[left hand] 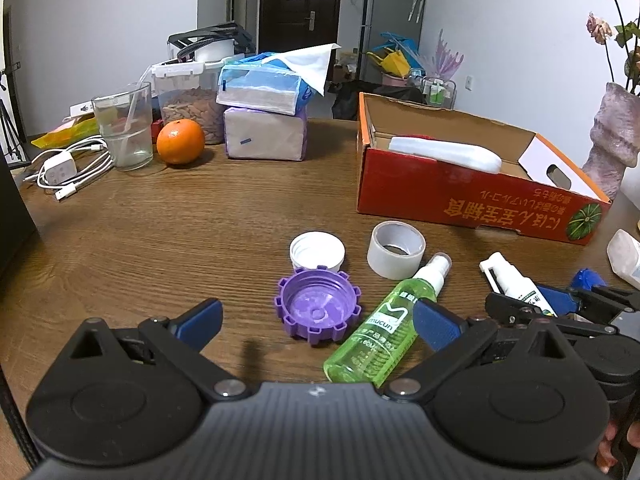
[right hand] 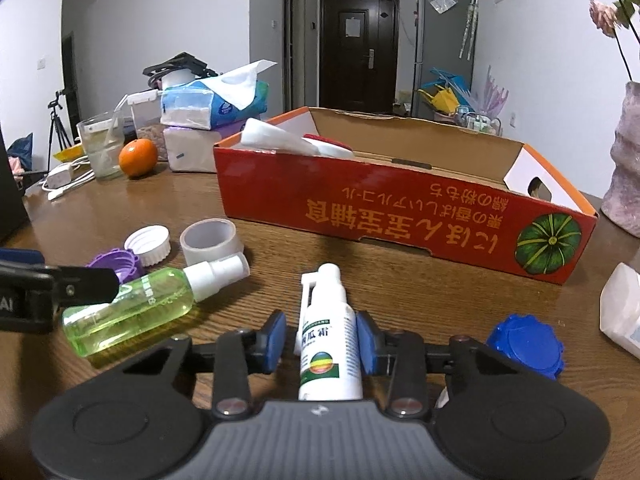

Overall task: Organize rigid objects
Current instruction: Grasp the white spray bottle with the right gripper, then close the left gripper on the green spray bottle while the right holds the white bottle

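Right wrist view showed the right tongs [right hand: 320, 340] low over the wooden desk [right hand: 400, 280], their blue pads [right hand: 276, 340] drawn in against both sides of a small white spray bottle [right hand: 328, 344] that lay on the desk pointing away toward the red cardboard box [right hand: 400, 216]. The pads appeared to touch the bottle's body, so the tongs were pinching it. A blue ridged cap [right hand: 524, 340] sat just right of the tongs, and a white bottle [right hand: 620, 312] lay at the right edge.

To the left lay a green spray bottle [right hand: 132, 312] on its side, with a roll of tape [right hand: 210, 240], a white cap [right hand: 150, 244] and a purple ridged cap [right hand: 120, 266] behind it.

Left wrist view had the left tongs [left hand: 320, 324] spread wide, holding nothing. The purple cap [left hand: 318, 308] lay open side up between their pads, touching neither, and the green bottle [left hand: 384, 328] lay slanted just inside the right pad [left hand: 436, 326]. The box [left hand: 460, 196] stood beyond, a white object [left hand: 444, 152] lying inside it. An orange [left hand: 180, 142], a glass [left hand: 124, 128] and tissue packs [left hand: 264, 120] stood at the far left of the desk.
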### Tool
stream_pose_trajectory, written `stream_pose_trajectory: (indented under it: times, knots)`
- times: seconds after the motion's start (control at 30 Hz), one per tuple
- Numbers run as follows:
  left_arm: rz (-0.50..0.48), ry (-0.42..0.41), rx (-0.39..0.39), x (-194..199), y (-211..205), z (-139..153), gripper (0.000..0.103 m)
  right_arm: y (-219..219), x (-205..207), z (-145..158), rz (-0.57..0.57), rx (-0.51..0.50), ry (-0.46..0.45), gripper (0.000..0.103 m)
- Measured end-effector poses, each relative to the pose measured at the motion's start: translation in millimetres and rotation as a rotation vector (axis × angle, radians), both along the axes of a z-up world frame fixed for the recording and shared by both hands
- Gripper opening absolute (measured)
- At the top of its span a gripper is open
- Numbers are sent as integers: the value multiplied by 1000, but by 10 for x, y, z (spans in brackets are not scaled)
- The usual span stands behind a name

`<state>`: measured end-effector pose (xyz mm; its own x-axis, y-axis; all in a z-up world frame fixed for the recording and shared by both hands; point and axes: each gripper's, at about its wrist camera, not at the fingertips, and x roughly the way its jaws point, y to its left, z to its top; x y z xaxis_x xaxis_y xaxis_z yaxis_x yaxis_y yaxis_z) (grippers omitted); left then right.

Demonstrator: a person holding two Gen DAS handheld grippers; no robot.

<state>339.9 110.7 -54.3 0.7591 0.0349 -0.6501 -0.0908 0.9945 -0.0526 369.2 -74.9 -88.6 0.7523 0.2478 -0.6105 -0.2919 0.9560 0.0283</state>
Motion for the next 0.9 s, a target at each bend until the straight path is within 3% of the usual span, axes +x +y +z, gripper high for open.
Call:
stream_pose_trajectory:
  times: [0.13, 0.3, 0.9]
  knots:
    - [-6, 1, -1, -3, -7, -13, 103, -5, 1, 2, 7, 4, -2, 29]
    - [-20, 4, -2, -3, -29, -47, 103, -45, -19, 11, -7, 31, 0, 27]
    - [-88, 46, 4, 21, -353, -193, 103, -401, -205, 156, -84, 109, -76, 27]
